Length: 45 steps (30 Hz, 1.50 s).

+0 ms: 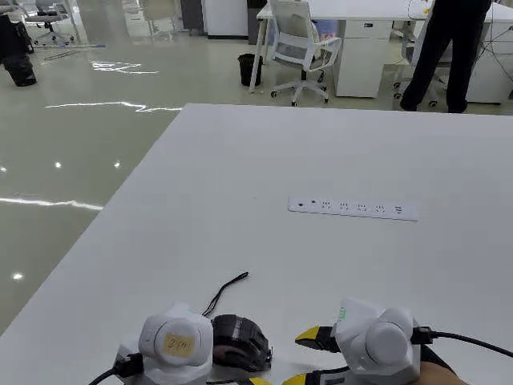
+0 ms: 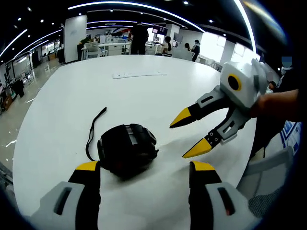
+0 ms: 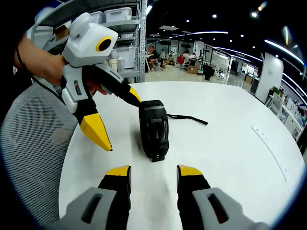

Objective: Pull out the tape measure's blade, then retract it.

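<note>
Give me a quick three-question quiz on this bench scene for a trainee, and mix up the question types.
1. True or false: the tape measure lies on the table with no blade drawn out.
2. What lies farther back on the table? A: a power strip. B: a hammer. C: a cup.
3. Fill in: the jaws of the left gripper and the right gripper are both ____.

Key: 1 true; 2 A; 3 open.
</note>
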Available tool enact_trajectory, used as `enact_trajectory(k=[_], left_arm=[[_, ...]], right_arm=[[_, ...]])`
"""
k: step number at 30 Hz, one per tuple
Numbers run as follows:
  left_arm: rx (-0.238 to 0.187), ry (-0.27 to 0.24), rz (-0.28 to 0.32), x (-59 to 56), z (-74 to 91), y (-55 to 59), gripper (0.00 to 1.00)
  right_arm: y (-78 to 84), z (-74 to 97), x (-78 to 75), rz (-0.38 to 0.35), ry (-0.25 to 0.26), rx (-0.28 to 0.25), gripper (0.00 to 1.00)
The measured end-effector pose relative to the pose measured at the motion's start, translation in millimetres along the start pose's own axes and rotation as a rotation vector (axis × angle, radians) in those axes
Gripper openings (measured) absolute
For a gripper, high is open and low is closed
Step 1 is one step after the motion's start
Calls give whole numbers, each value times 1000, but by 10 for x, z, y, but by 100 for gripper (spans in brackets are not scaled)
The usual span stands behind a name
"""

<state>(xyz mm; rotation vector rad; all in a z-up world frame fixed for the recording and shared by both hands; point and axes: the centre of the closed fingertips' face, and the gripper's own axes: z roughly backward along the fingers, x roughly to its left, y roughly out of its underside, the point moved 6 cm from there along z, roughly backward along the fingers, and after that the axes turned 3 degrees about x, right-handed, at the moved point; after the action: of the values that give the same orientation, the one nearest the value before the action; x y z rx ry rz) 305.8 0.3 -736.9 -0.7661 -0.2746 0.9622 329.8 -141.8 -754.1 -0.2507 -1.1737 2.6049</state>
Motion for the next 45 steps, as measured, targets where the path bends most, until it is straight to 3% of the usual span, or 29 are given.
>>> enact_trajectory(k=[7, 14, 21, 38, 45], left_arm=[[1, 30, -57, 10, 80, -20, 77], [3, 68, -93, 67, 162, 1, 80], [10, 137, -138, 99, 240, 3, 85], [1, 201, -178, 208, 396, 50, 96], [-10, 196, -184, 304, 474, 68, 99]], right_arm=[[8, 211, 22, -47, 58, -7, 43], [49, 407, 73, -85, 85, -10, 48], [136, 617, 102, -129, 117, -2, 51], [337, 1130, 106, -186, 157, -30, 63], [413, 1277, 95, -187, 172, -33, 69]])
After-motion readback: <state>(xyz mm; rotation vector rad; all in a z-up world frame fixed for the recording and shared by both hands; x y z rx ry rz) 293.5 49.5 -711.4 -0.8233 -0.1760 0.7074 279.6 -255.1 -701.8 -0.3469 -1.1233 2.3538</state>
